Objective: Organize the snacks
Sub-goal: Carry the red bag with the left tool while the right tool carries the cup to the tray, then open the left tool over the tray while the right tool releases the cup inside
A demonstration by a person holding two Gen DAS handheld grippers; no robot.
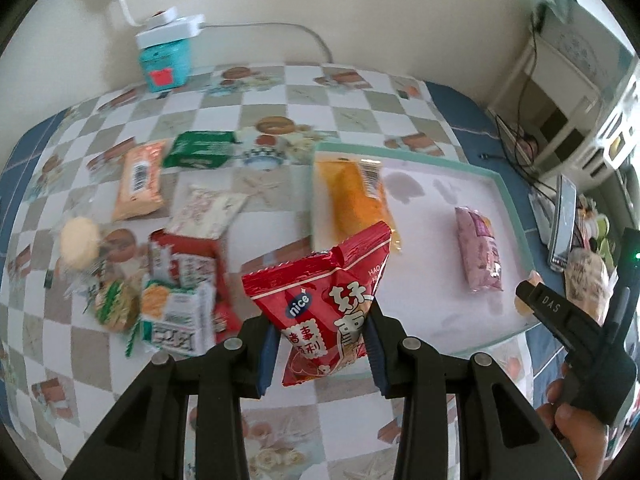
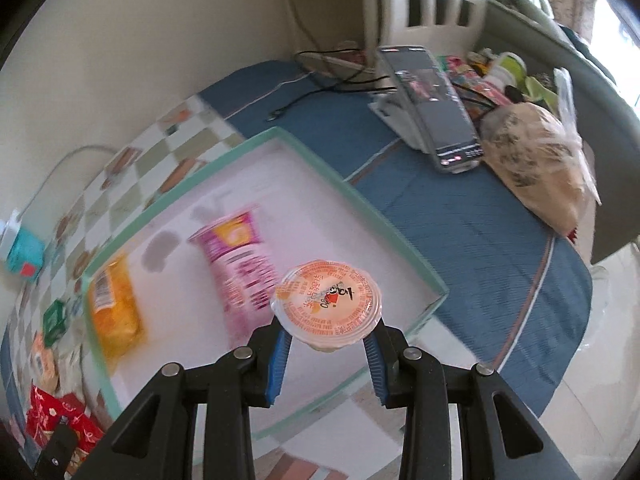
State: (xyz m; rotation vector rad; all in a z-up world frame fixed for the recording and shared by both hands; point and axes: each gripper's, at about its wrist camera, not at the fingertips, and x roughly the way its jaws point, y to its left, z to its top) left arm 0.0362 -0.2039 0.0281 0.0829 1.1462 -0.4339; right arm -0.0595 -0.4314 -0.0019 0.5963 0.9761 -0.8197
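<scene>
left claw (image 1: pixel 320 344): black arms, blue pads, silver screws | right claw (image 2: pixel 326 354): same

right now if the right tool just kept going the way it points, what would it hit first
Most likely the bare white floor of the tray. The right tool, shut on the jelly cup, points down over its near corner, with the pink packet off to the left. Depth is uncertain.

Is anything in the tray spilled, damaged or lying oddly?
Nothing stands out. In the teal-rimmed white tray, the orange packet and pink packet lie flat and look intact.
</scene>
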